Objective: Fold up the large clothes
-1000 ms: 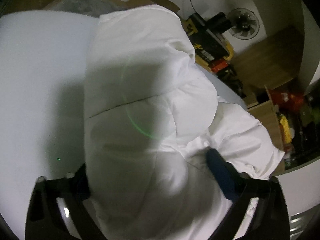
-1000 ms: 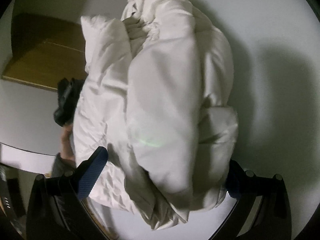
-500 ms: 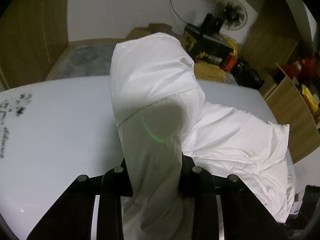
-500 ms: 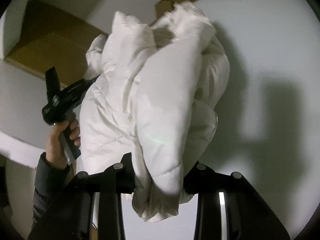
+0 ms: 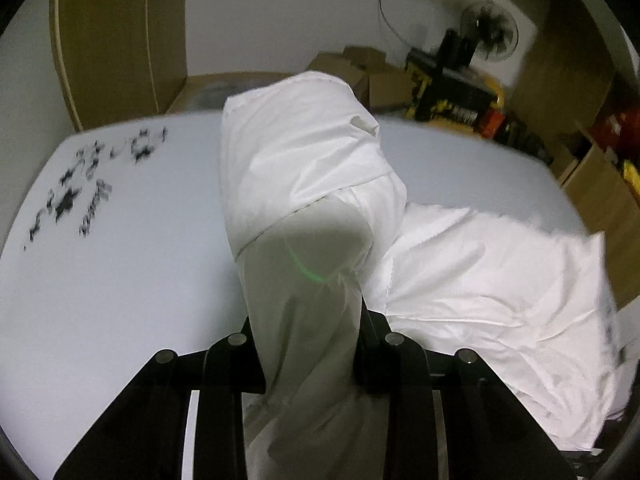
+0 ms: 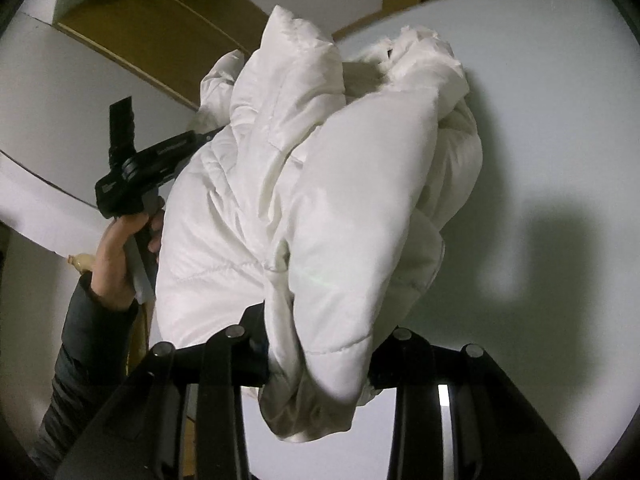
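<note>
A puffy white jacket (image 5: 304, 152) is lifted at one end off the pale table (image 5: 120, 280), and the rest lies crumpled to the right. My left gripper (image 5: 312, 344) is shut on a bunched fold of it. In the right wrist view the jacket (image 6: 360, 184) hangs as a thick bundle above the table (image 6: 560, 120). My right gripper (image 6: 320, 356) pinches its lower edge, with the jaws opening slightly while fabric stays pressed between them. A person's hand (image 6: 116, 256) holds the left gripper's black body (image 6: 136, 184), whose fingers are buried in the jacket.
Black marks (image 5: 80, 188) are drawn on the table's far left. Beyond the far edge stand cardboard boxes (image 5: 360, 68), a yellow-and-black case (image 5: 452, 96), a fan (image 5: 488, 36) and a wooden cabinet (image 5: 120, 32). A dark sleeve (image 6: 84, 352) fills the lower left.
Both grippers went from wide open around the jacket to shut on it, then rose and pulled back, lifting the jacket so that it hangs above the table.
</note>
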`<state>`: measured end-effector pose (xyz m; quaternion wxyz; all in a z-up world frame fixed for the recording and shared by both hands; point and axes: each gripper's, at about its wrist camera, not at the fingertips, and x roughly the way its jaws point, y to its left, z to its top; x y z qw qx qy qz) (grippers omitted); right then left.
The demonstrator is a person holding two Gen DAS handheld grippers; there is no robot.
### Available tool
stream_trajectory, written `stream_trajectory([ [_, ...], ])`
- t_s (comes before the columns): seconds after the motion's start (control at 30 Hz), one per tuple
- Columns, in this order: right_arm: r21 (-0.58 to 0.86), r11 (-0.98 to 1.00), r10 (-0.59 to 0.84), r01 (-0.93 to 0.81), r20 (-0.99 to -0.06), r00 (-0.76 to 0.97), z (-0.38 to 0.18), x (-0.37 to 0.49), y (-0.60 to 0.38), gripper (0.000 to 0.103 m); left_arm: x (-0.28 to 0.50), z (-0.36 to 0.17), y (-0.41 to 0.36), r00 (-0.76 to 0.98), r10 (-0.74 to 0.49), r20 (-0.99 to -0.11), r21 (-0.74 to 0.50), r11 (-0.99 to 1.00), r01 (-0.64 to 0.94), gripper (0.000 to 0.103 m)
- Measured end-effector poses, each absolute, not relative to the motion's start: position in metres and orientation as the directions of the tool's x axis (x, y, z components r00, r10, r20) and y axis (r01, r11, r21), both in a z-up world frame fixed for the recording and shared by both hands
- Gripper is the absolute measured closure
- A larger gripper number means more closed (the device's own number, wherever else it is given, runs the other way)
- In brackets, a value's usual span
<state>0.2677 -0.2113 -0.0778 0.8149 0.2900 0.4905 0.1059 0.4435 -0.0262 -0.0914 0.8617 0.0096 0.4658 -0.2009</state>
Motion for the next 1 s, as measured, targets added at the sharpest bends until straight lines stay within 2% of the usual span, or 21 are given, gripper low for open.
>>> stream_trajectory([
  [0.07, 0.564, 0.815, 0.439, 0.134, -0.752, 0.492, -0.093, 0.274, -0.201, 0.043, 0.442, -0.108, -0.027, 0.514, -0.317, -0.797, -0.142, 0.926, 0.350, 0.065],
  [0.1, 0.556, 0.816, 0.425, 0.158, -0.763, 0.487, -0.101, 0.279, -0.198, 0.026, 0.444, -0.111, -0.028, 0.520, -0.314, -0.795, -0.142, 0.928, 0.344, 0.060],
  [0.13, 0.550, 0.814, 0.408, 0.187, -0.771, 0.489, -0.106, 0.282, -0.198, 0.015, 0.444, -0.112, -0.023, 0.508, -0.325, -0.798, -0.164, 0.927, 0.336, 0.058],
  [0.2, 0.533, 0.817, 0.376, 0.219, -0.781, 0.498, -0.100, 0.281, -0.202, 0.013, 0.440, -0.106, -0.008, 0.497, -0.322, -0.805, -0.183, 0.934, 0.308, 0.052],
  [0.23, 0.512, 0.830, 0.344, 0.222, -0.783, 0.518, -0.090, 0.277, -0.209, 0.016, 0.437, -0.092, 0.000, 0.538, -0.286, -0.793, -0.154, 0.948, 0.277, 0.042],
  [0.3, 0.426, 0.881, 0.220, 0.206, -0.754, 0.619, -0.048, 0.269, -0.209, 0.022, 0.428, -0.066, 0.009, 0.639, -0.174, -0.750, -0.047, 0.977, 0.210, 0.027],
  [0.33, 0.377, 0.905, 0.159, 0.194, -0.726, 0.669, -0.025, 0.271, -0.206, 0.022, 0.421, -0.044, 0.013, 0.707, -0.097, -0.700, 0.014, 0.988, 0.151, 0.023],
  [0.37, 0.324, 0.931, 0.110, 0.169, -0.688, 0.717, 0.002, 0.281, -0.198, 0.021, 0.417, -0.031, 0.013, 0.740, -0.059, -0.670, 0.039, 0.993, 0.115, 0.023],
  [0.43, 0.259, 0.958, 0.076, 0.120, -0.638, 0.767, 0.034, 0.309, -0.179, 0.021, 0.413, -0.012, 0.005, 0.766, -0.064, -0.640, 0.027, 0.994, 0.106, 0.023],
  [0.53, 0.131, 0.986, -0.004, 0.102, -0.593, 0.805, 0.046, 0.352, -0.130, 0.020, 0.417, -0.015, -0.015, 0.762, -0.026, -0.646, 0.066, 0.994, 0.090, 0.023],
  [0.6, -0.021, 0.990, -0.124, 0.138, -0.584, 0.803, 0.025, 0.392, -0.101, 0.020, 0.430, -0.040, -0.026, 0.725, 0.018, -0.689, 0.087, 0.995, 0.058, 0.023],
  [0.67, -0.108, 0.980, -0.199, 0.170, -0.651, 0.733, -0.020, 0.424, -0.091, 0.020, 0.447, -0.074, -0.028, 0.664, 0.053, -0.746, 0.089, 0.996, 0.021, 0.023],
  [0.7, -0.107, 0.980, -0.195, 0.168, -0.696, 0.691, -0.042, 0.432, -0.100, 0.020, 0.454, -0.091, -0.029, 0.635, 0.079, -0.769, 0.106, 0.994, 0.004, 0.022],
  [0.73, -0.058, 0.985, -0.151, 0.164, -0.751, 0.643, -0.072, 0.444, -0.111, 0.016, 0.461, -0.112, -0.030, 0.598, 0.085, -0.797, 0.114, 0.993, 0.010, 0.019],
  [0.77, 0.055, 0.984, -0.077, 0.171, -0.729, 0.680, -0.082, 0.439, -0.126, 0.012, 0.460, -0.122, -0.031, 0.580, 0.059, -0.812, 0.087, 0.996, 0.020, 0.019],
  [0.83, 0.113, 0.980, -0.033, 0.165, -0.724, 0.689, -0.087, 0.412, -0.159, 0.009, 0.464, -0.129, -0.022, 0.566, 0.026, -0.824, 0.031, 1.000, -0.001, 0.013],
  [0.93, 0.161, 0.979, 0.040, 0.124, -0.747, 0.663, -0.085, 0.419, -0.169, 0.008, 0.461, -0.121, -0.004, 0.551, -0.020, -0.834, -0.035, 0.999, -0.016, 0.013],
  [1.0, 0.236, 0.959, 0.076, 0.155, -0.745, 0.663, -0.061, 0.394, -0.191, 0.008, 0.437, -0.091, 0.015, 0.610, -0.057, -0.791, -0.098, 0.995, -0.034, 0.013],
])
